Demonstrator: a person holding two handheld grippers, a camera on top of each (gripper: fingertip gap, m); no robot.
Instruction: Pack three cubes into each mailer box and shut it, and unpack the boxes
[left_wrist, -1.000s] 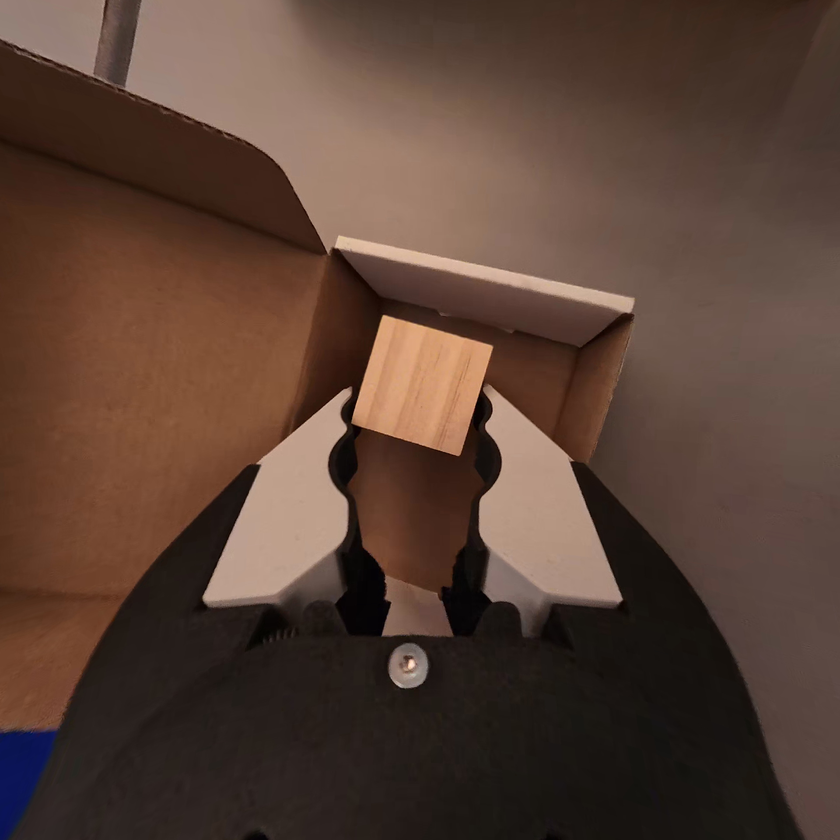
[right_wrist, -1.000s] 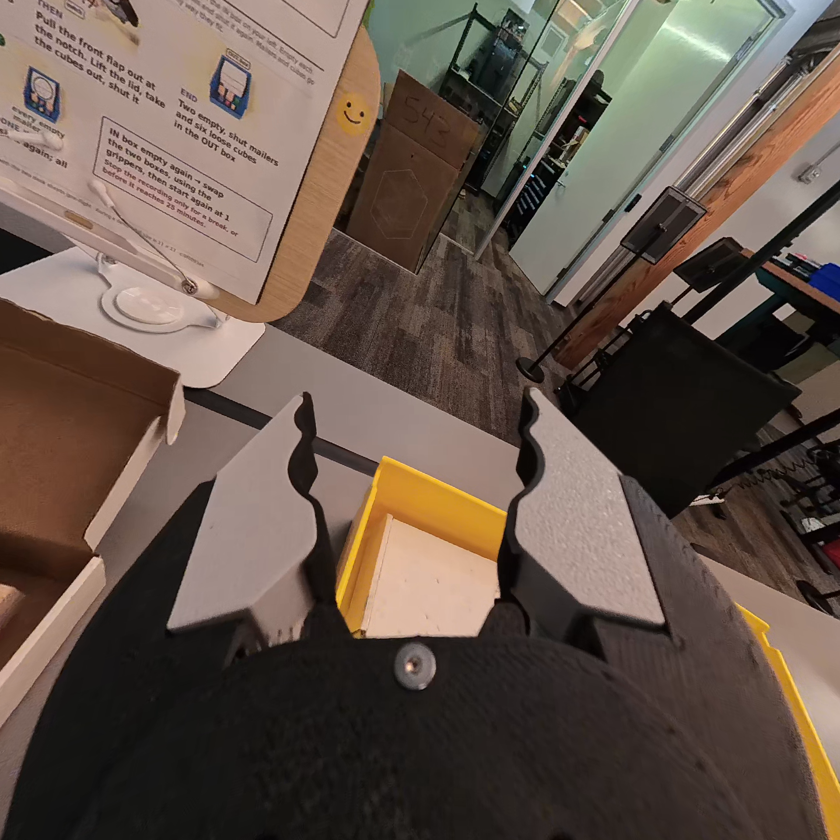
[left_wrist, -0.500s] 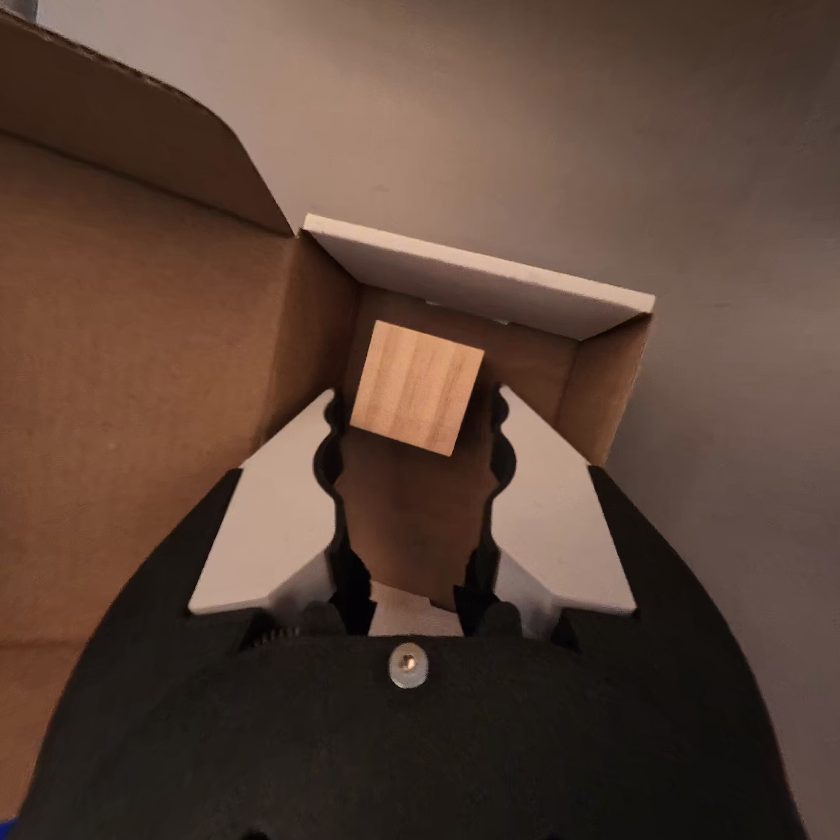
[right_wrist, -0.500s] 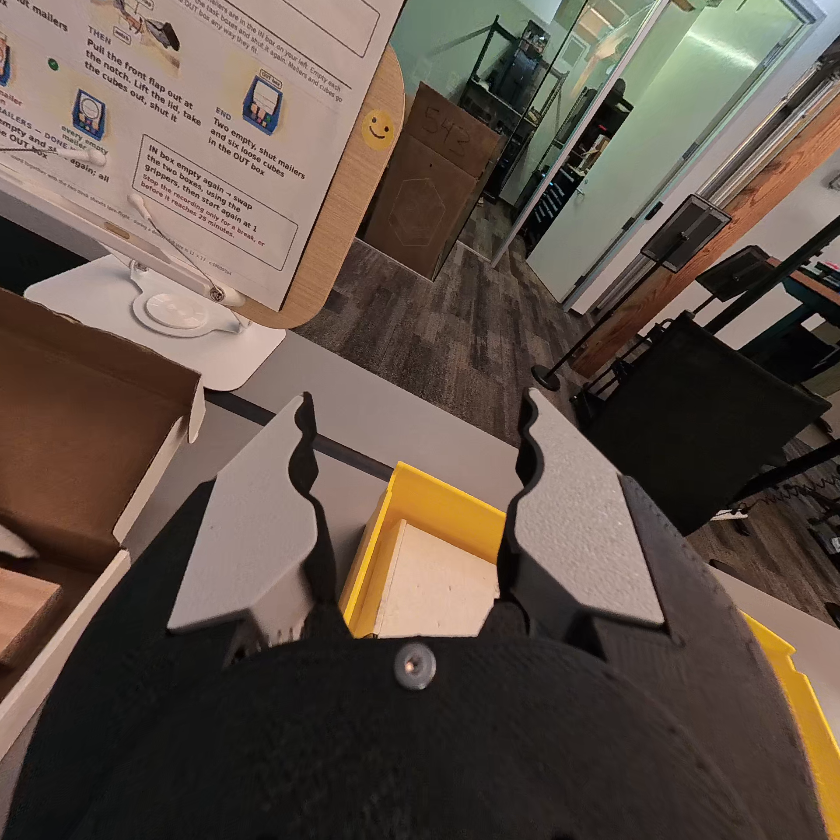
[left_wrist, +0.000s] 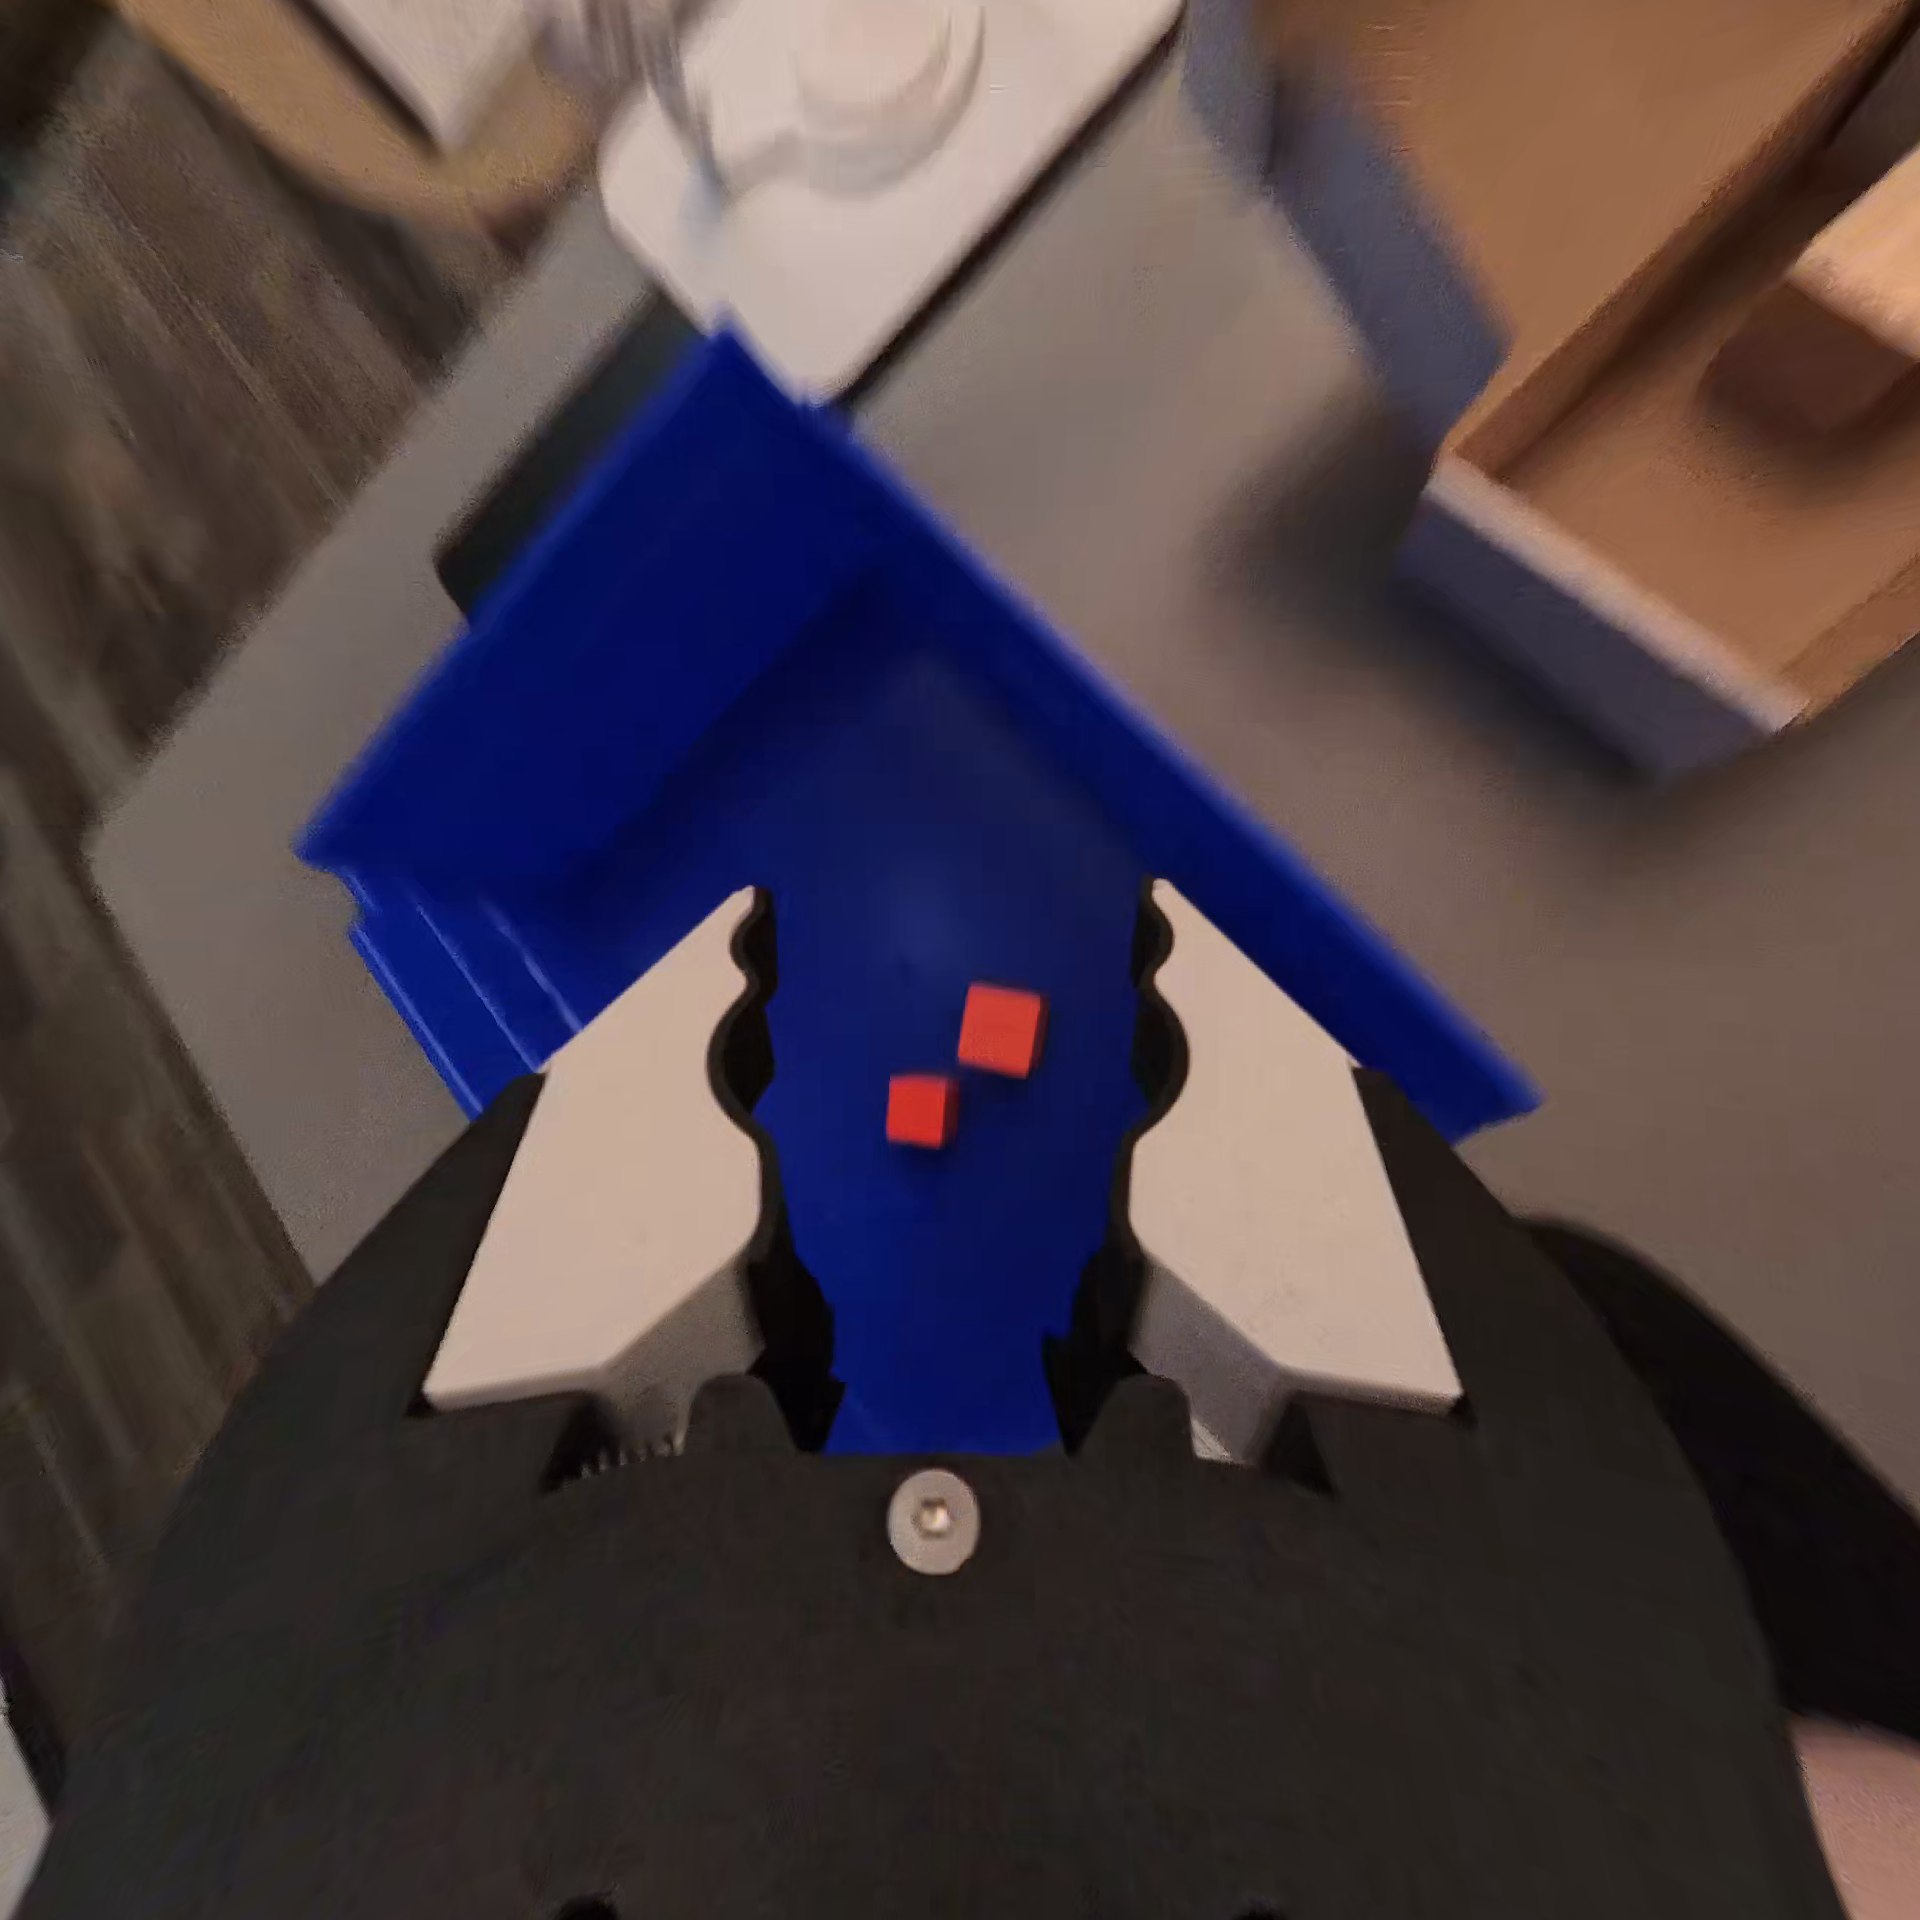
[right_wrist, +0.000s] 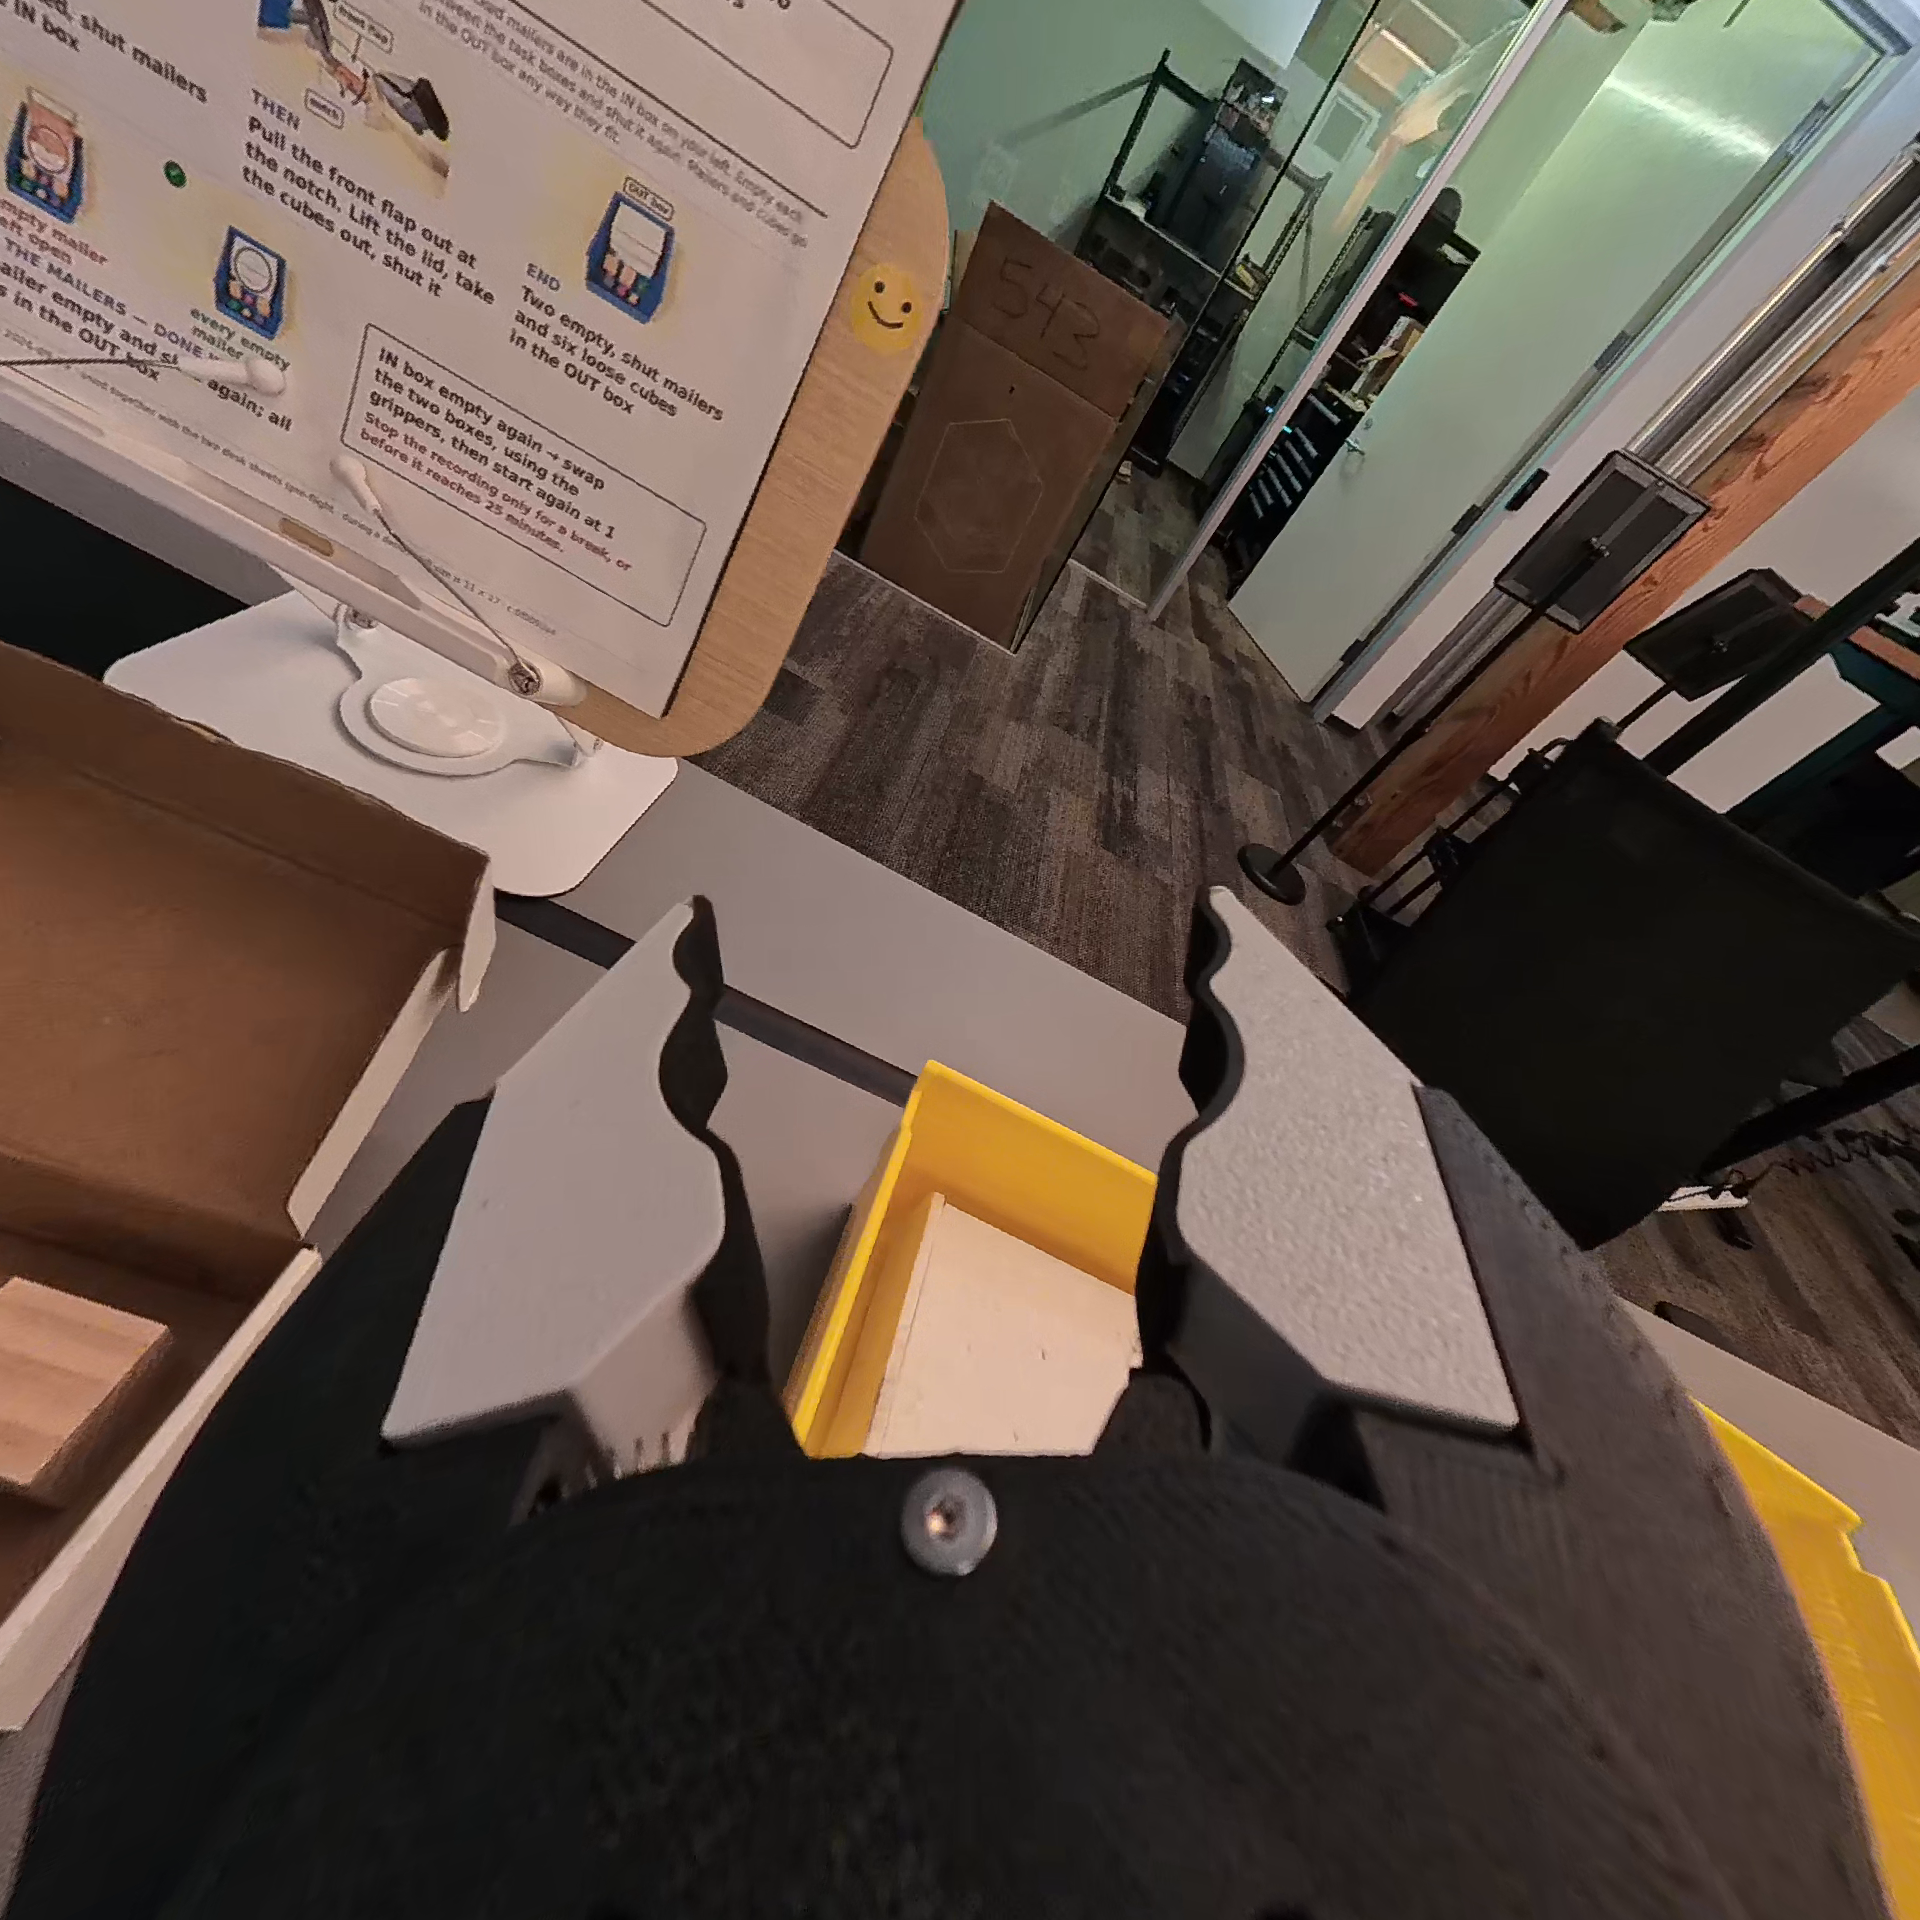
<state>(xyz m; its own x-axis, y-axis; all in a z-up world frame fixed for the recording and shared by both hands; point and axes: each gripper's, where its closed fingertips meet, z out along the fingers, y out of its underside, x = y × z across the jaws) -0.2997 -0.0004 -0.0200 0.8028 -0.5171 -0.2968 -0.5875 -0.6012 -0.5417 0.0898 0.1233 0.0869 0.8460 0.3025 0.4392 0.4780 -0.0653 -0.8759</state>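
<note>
My left gripper (left_wrist: 948, 904) is open and empty, high above a blue bin (left_wrist: 727, 665) that holds two red cubes (left_wrist: 1000, 1027) (left_wrist: 921, 1110). The view is blurred. The open mailer box (left_wrist: 1662, 499) lies to the right of the bin. In the right wrist view the same open mailer box (right_wrist: 208, 997) is at the left with a wooden cube (right_wrist: 62, 1382) inside it. My right gripper (right_wrist: 951, 914) is open and empty above a yellow bin (right_wrist: 997, 1143) that holds a shut white mailer box (right_wrist: 1018, 1340).
An instruction board (right_wrist: 416, 260) on a white stand (right_wrist: 416, 717) sits at the table's (right_wrist: 914, 977) far edge; the stand also shows in the left wrist view (left_wrist: 883, 135). Floor, a cardboard box (right_wrist: 1008, 436) and black furniture (right_wrist: 1621, 987) lie beyond the table.
My left gripper let go of the wooden cube in the mailer box, then swung left and up over the blue bin. My right gripper has shifted slightly and stays open.
</note>
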